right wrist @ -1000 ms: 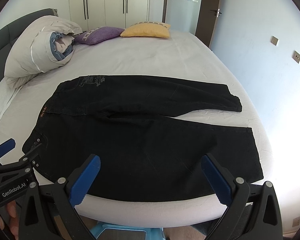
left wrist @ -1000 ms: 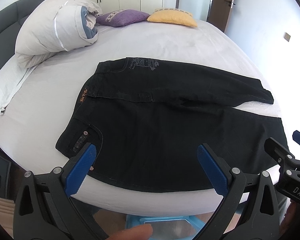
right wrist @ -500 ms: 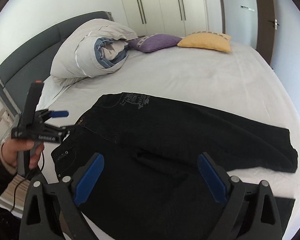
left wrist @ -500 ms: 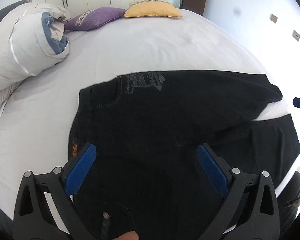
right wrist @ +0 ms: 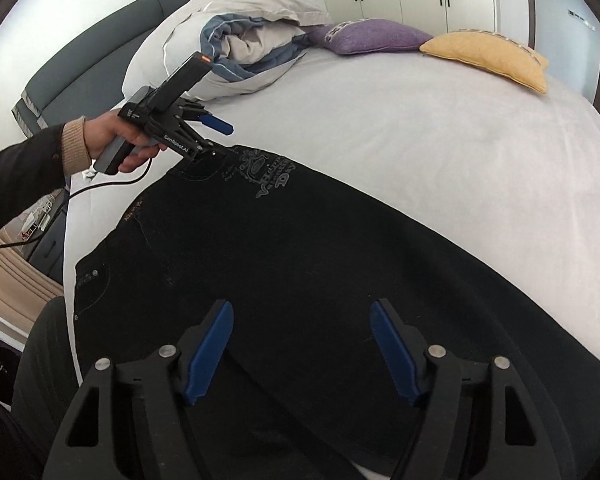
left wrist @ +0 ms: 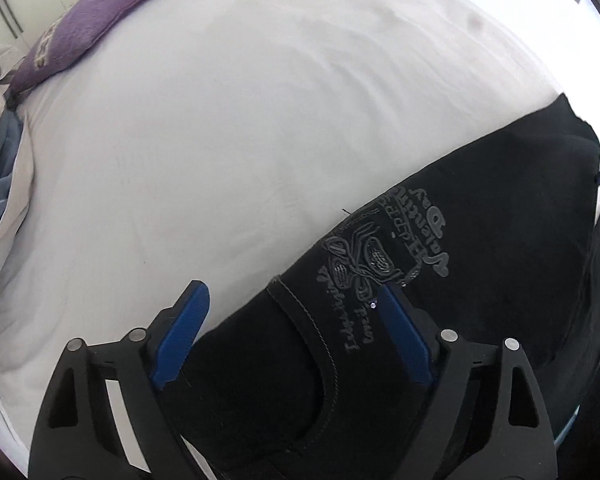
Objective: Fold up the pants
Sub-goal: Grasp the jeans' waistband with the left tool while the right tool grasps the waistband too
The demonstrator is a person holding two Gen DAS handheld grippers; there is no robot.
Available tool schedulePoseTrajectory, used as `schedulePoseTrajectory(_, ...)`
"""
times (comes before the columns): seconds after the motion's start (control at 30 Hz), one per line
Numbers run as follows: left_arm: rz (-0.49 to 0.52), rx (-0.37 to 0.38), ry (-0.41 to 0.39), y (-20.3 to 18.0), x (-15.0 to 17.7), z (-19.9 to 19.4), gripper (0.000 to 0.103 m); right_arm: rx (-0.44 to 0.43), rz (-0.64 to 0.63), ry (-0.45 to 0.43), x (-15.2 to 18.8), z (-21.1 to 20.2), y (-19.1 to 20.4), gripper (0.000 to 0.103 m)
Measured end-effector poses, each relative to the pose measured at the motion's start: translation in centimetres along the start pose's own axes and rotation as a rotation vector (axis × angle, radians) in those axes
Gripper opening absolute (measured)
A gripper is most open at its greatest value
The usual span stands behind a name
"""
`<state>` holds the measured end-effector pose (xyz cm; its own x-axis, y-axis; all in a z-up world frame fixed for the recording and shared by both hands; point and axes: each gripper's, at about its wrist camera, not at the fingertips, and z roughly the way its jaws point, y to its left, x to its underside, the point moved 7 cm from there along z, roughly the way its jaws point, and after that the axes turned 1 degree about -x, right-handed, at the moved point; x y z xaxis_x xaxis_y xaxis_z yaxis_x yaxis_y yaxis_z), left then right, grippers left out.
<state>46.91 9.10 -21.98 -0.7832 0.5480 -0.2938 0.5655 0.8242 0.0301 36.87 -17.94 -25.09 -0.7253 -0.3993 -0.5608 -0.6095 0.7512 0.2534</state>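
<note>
Black pants (right wrist: pixel 300 248) lie flat across the white bed, with a grey printed emblem (right wrist: pixel 268 172) near the waistband. In the left wrist view the far waistband corner (left wrist: pixel 278 282) sits between the blue pads of my left gripper (left wrist: pixel 290 294). Its jaws are closing and the pads do not press on the cloth. The right wrist view shows the same left gripper (right wrist: pixel 220 140), held by a hand (right wrist: pixel 112 140), tipped down onto that corner. My right gripper (right wrist: pixel 302 308) hovers low over the middle of the pants. Its jaws are closing too, with only flat fabric beneath them.
The bed sheet (left wrist: pixel 260 120) stretches beyond the pants. A purple cushion (right wrist: pixel 372 36) and a yellow cushion (right wrist: pixel 488 56) lie at the far side. A rolled duvet (right wrist: pixel 236 40) rests against the grey headboard (right wrist: pixel 100 40). The bed's edge and floor show at the left.
Both grippers have swept forward and down over the pants. The left one has reached the far waistband corner by the emblem. Both pairs of jaws have narrowed.
</note>
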Motion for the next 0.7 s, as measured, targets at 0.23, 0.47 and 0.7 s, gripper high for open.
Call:
schedulePoseTrajectory(0.23, 0.014, 0.124, 0.082, 1.3, -0.5, 3.6, 0.066, -0.045, -0.023, 0.029, -1.8, 2.7, -0.7, 0.069)
schedulePoseTrajectory(0.47, 0.043, 0.171, 0.059, 0.5, -0.7, 3.2, 0.013, -0.036, -0.081, 0.059, -4.8, 5.1, -0.5, 0.063)
schedulePoseTrajectory(0.7, 0.141, 0.023, -0.118, -1.3, -0.2, -0.8, 0.007, -0.026, -0.184, 0.096, -8.6, 7.4, 0.2, 0.052)
